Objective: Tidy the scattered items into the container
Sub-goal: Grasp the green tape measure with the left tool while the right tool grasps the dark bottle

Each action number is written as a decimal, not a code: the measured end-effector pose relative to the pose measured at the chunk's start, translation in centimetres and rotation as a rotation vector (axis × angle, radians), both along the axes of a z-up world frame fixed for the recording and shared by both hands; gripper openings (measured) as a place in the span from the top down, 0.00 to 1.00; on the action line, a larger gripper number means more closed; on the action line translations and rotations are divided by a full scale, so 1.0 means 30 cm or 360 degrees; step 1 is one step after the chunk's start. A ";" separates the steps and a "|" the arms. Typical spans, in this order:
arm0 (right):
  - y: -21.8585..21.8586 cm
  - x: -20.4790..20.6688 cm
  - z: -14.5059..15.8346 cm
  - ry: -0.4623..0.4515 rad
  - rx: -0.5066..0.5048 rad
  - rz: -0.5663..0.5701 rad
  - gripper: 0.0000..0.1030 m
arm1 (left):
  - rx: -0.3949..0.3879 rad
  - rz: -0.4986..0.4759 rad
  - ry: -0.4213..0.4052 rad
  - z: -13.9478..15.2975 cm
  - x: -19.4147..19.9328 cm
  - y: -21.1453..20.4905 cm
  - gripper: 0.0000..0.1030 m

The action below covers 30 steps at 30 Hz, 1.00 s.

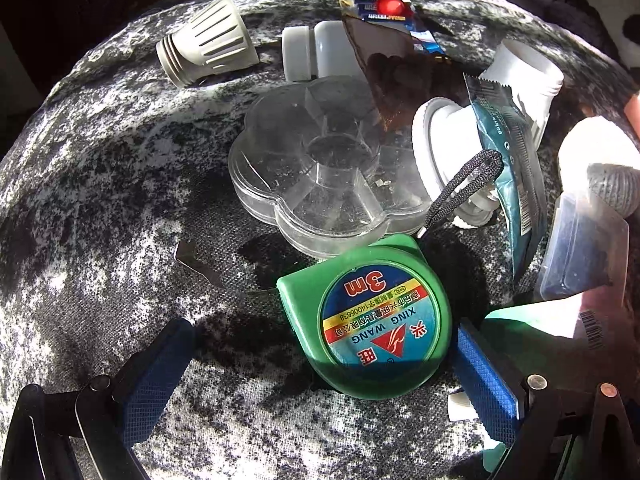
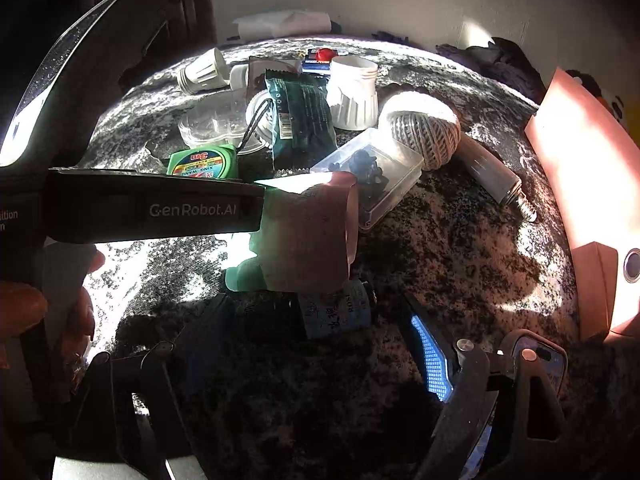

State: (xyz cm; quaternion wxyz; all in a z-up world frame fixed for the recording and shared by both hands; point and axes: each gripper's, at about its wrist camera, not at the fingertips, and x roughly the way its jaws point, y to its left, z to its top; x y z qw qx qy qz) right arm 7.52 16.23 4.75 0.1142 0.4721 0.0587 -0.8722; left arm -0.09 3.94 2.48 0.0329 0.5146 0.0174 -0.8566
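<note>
While harsh sunlight cuts across the mottled black-and-white fabric surface (image 1: 100,184), I see my left gripper (image 1: 320,364) spread wide, its blue ribbed pads (image 1: 486,376) on either side of a green plastic tape measure (image 1: 372,320). That tape measure is a rounded case with a glossy round label marked 3m and a woven black wrist loop (image 1: 464,188); the right-hand pad sits just beside its edge, and I cannot tell whether they touch, while the left-hand pad stands apart from it.

Just beyond it lies the clear flower-shaped container (image 1: 316,168), hard transparent plastic with wedge compartments around a round centre well. Against its far side lean a brown translucent pouch (image 1: 384,68) and a white threaded plastic fitting (image 1: 436,144). A teal foil packet (image 1: 508,160) with a serrated edge lies across that fitting. A grey ribbed lamp base (image 1: 208,40) lies on its side, well apart to the left.

From the right wrist view I see my right gripper (image 2: 312,340) also open and holding nothing, one pad (image 2: 432,364) lit bright blue. Ahead of it lie a small clear rectangular box (image 2: 376,176) of dark bits, a ball of wound twine (image 2: 428,136), and a tubular bulb (image 2: 496,180) with a metal screw end.
</note>
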 end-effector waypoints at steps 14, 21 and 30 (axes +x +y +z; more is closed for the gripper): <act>0.001 0.018 0.020 0.0014 -0.0059 0.0039 0.37 | 0.0161 -0.0039 0.0183 0.092 0.069 -0.031 0.39; 0.038 0.121 0.071 0.0064 -0.0074 0.0018 0.37 | 0.0128 -0.0099 0.0302 0.194 0.175 -0.024 0.39; 0.115 0.286 0.193 0.0228 -0.0050 -0.0061 0.37 | 0.0080 -0.0192 0.0427 0.325 0.326 0.030 0.39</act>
